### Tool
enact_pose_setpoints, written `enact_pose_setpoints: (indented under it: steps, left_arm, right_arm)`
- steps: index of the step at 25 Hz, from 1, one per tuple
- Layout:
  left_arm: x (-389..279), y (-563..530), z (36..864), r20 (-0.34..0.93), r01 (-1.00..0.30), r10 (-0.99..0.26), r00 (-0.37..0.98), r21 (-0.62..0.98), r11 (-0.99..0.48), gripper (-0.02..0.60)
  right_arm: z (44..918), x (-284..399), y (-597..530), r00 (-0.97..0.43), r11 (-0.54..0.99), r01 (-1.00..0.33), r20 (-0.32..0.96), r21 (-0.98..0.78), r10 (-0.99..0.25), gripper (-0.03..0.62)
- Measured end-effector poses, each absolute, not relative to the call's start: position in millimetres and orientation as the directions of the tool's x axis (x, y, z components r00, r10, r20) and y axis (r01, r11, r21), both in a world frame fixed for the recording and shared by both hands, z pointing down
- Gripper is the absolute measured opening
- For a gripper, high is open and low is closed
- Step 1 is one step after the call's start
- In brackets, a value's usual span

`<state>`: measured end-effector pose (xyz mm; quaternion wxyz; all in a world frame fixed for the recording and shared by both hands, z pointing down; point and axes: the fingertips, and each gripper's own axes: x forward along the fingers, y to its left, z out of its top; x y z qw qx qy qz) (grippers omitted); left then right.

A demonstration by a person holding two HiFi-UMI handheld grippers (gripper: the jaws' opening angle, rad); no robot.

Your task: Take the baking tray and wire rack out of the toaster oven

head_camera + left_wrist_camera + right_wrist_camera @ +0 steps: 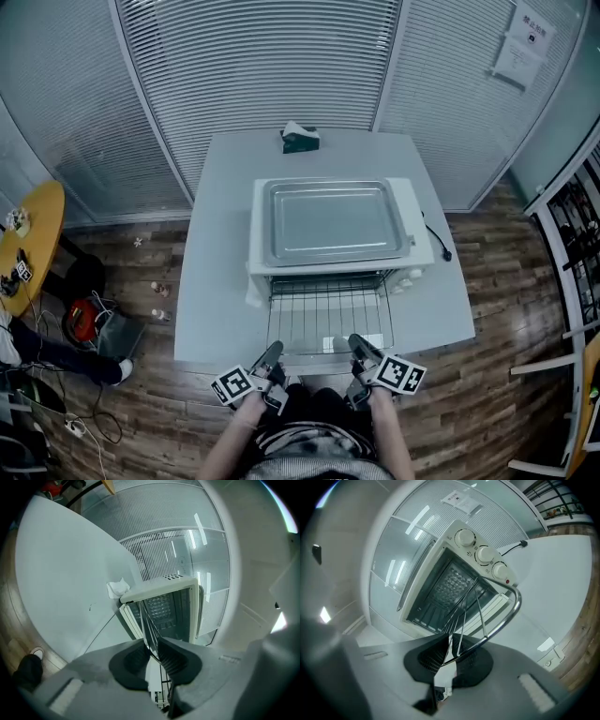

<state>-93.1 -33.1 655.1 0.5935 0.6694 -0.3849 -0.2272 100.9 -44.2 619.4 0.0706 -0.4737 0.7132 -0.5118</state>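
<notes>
Both sets of fingers are clamped tight on the front bar of the wire rack (323, 314), with the left gripper (271, 353) at its left corner and the right gripper (359, 347) at its right. It's thin shiny wire, poking partly out of the toaster oven (410, 214) just past the fingertips. Farther back, the baking tray (328, 221) lies on top of the oven. There's bare table (217, 281) on either side of the fingers.

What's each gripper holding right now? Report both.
Left gripper: closed on the wire rack's front edge.
Right gripper: closed on the same wire rack.

Two-handed grip.
Left gripper (270, 356) and right gripper (360, 350) are clamping the rack (323, 314), forearms reaching forward side by side.
</notes>
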Motion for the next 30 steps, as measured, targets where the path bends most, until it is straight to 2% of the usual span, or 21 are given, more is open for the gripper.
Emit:
enact_pose_setpoints:
  steps: [7,11,21,25,30]
  left_arm:
    - [-83.9,-9.6,627.4,0.107,-0.229,-0.806,0.582,0.973,-0.037,0.048]
    - [-86.5,7.9,610.0,0.077,-0.285,-0.819,0.568,0.952,-0.108,0.044]
    - [-74.7,52.3,543.0,-0.011,-0.3,-0.856,0.517,0.934,-0.193,0.034]
    - [-66.5,64.1,517.2,-0.058,-0.296,-0.863,0.503,0.926,-0.235,0.032]
    - [-63.4,58.8,482.3,-0.12,-0.299,-0.865,0.488,0.908,-0.295,0.028]
  right_arm:
    - [597.2,108.4,-24.6,-0.57,0.075,-0.585,0.344,-0.808,-0.746,0.024]
    - [581.2,109.1,-9.6,-0.6,0.117,-0.556,0.3,-0.823,-0.741,0.023]
    - [522.4,117.4,24.4,-0.665,0.241,-0.489,0.179,-0.838,-0.725,0.023]
    - [502.4,128.7,34.3,-0.67,0.282,-0.516,0.177,-0.809,-0.721,0.025]
    - [465.3,127.7,26.1,-0.697,0.363,-0.475,0.091,-0.802,-0.711,0.023]
